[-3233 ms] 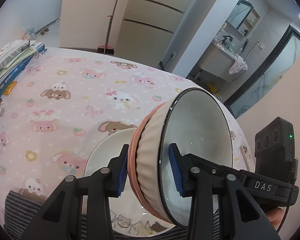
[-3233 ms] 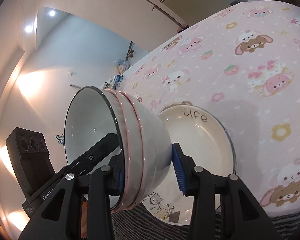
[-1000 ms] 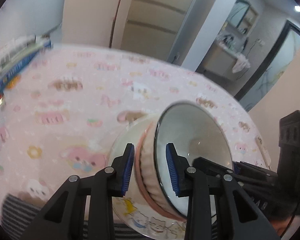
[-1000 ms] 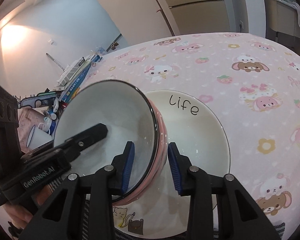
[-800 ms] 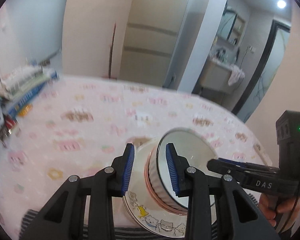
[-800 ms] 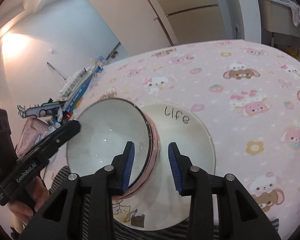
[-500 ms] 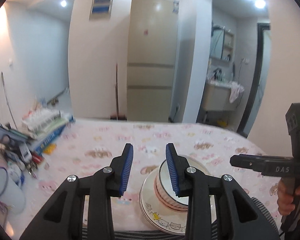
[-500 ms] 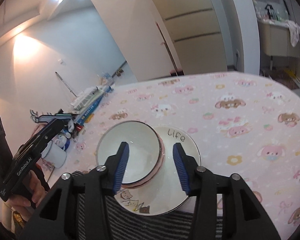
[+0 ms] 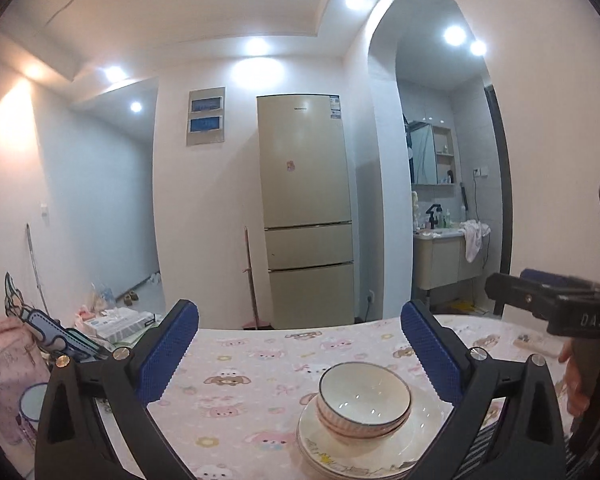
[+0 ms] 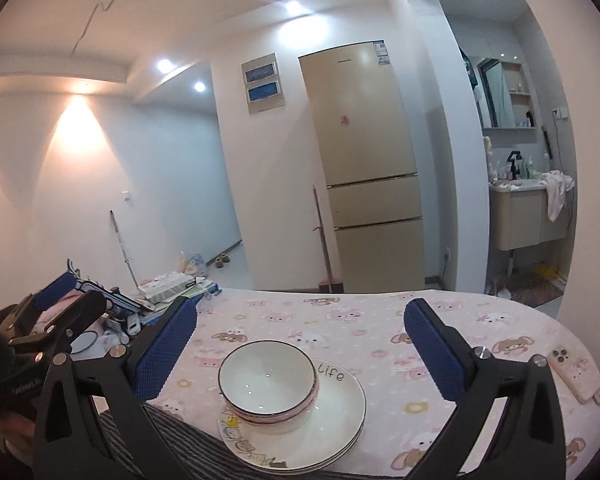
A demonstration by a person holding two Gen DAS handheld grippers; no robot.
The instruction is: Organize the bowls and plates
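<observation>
The stacked bowls (image 10: 269, 384), pinched by both tools a second ago, now sit free on the plates (image 10: 332, 432) near the worktop (image 10: 380, 320) edge. The left hand-held gripper (image 9: 300, 354) and right hand-held gripper (image 10: 300, 350) are opening, nothing between them. Bowl count seems three.

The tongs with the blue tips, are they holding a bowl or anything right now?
No, nothing. The left tongs and right tongs are opening, with nothing between their pads. The bowls sit stacked on the plates.
</observation>
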